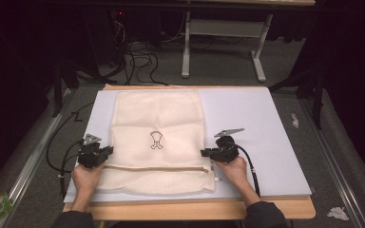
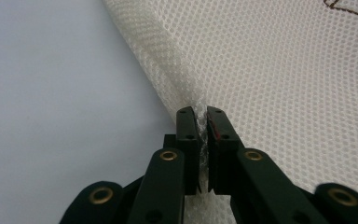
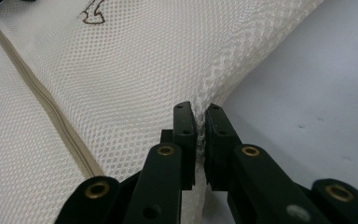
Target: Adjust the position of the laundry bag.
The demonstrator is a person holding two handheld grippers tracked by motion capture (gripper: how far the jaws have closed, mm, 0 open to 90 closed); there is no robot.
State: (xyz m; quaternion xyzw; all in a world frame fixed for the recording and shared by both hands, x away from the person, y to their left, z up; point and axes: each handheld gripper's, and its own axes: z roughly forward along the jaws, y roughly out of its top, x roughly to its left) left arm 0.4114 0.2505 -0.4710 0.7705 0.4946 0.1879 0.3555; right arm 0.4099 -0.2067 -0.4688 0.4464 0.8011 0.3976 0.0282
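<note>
Between both pairs of tongs, a cream mesh bag (image 1: 158,142) lying flat on a pale board (image 1: 266,123). Left tongs (image 2: 203,122) clamped on its left side edge, right tongs (image 3: 200,119) clamped on its right edge. Just beyond, a zip (image 3: 42,93); farther off, a small brown emblem (image 1: 156,140). Probably light, limp, sagging: best held by the edges.

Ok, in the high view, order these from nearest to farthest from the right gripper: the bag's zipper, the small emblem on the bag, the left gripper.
1. zipper, its end just left of the right gripper.
2. emblem, at the bag's middle.
3. left gripper, at the mesh bag's opposite edge.
</note>
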